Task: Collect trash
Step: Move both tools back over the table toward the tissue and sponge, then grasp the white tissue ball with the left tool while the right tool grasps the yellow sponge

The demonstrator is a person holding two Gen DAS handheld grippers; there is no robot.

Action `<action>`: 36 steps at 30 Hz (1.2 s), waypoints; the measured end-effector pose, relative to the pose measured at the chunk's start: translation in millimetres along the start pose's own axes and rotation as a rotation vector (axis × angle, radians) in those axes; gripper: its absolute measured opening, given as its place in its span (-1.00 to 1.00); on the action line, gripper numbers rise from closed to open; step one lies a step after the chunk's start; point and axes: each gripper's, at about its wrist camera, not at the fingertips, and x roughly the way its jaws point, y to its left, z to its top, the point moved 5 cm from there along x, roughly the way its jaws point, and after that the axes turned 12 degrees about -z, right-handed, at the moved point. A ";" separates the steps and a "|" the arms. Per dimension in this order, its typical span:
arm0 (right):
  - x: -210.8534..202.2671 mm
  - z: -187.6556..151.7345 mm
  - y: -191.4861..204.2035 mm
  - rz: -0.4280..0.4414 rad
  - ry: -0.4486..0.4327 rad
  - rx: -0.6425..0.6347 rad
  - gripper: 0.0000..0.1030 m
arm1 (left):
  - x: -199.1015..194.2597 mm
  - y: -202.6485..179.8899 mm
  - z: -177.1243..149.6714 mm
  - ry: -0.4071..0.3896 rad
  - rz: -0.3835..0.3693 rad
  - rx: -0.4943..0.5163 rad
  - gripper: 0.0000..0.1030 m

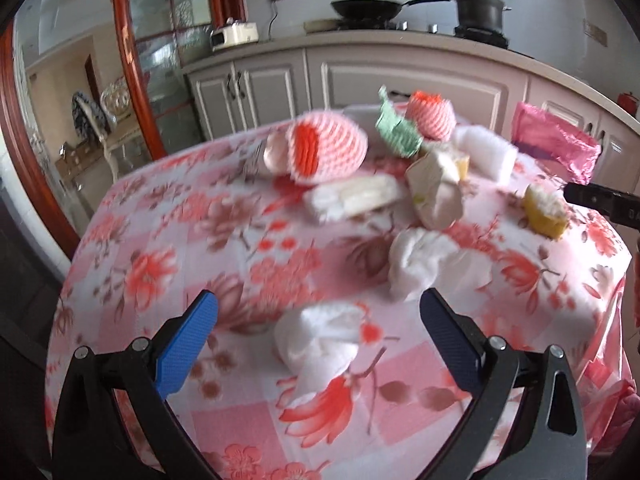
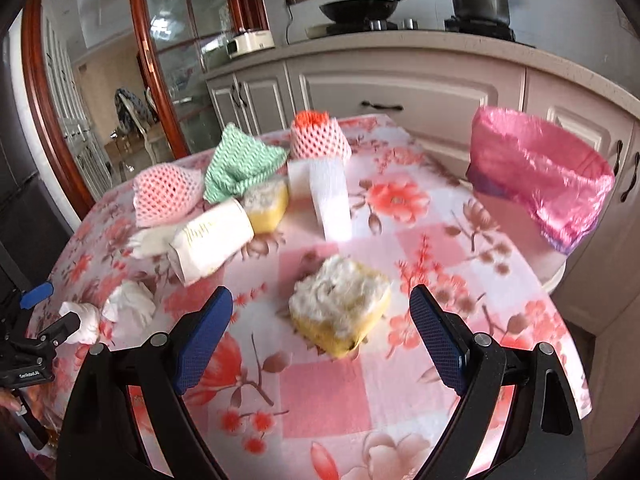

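We find the left gripper (image 1: 318, 344) spread wide and holding nothing, poised over a crumpled tissue (image 1: 320, 338) that lies between its blue fingers (image 1: 186, 346) on the flowered tablecloth (image 1: 168, 240). A second tissue (image 1: 420, 264) sits near, at 1 o'clock from the first. We judge that a closing pinch could catch only a loose fold, so the wad may slip free or drag the cloth with it.

Further right, at 12 o'clock in the left view, the pile holds a pink foam net (image 1: 320, 148), a white wrapper (image 1: 356, 196), a paper packet (image 1: 434, 188) and a green cloth (image 1: 396, 128), several touching one another. Lifting one piece could topple or scatter its neighbours toward the table edge.

The right gripper (image 2: 322, 336) is likewise released and empty, with a yellow peel chunk (image 2: 340, 312) lying between its fingers, slightly ahead. The chunk looks soft and uneven; we expect it could roll or crumble under a hard squeeze.

At 2 o'clock in the right view the pink bag (image 2: 540, 176) lines a bin beyond the table edge. Its rim sags, so a careless drop could miss it.
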 end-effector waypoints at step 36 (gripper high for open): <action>56.2 -8.9 3.3 -0.090 0.119 0.011 0.10 | 32.1 15.2 -12.0 0.020 -0.066 -0.087 -0.35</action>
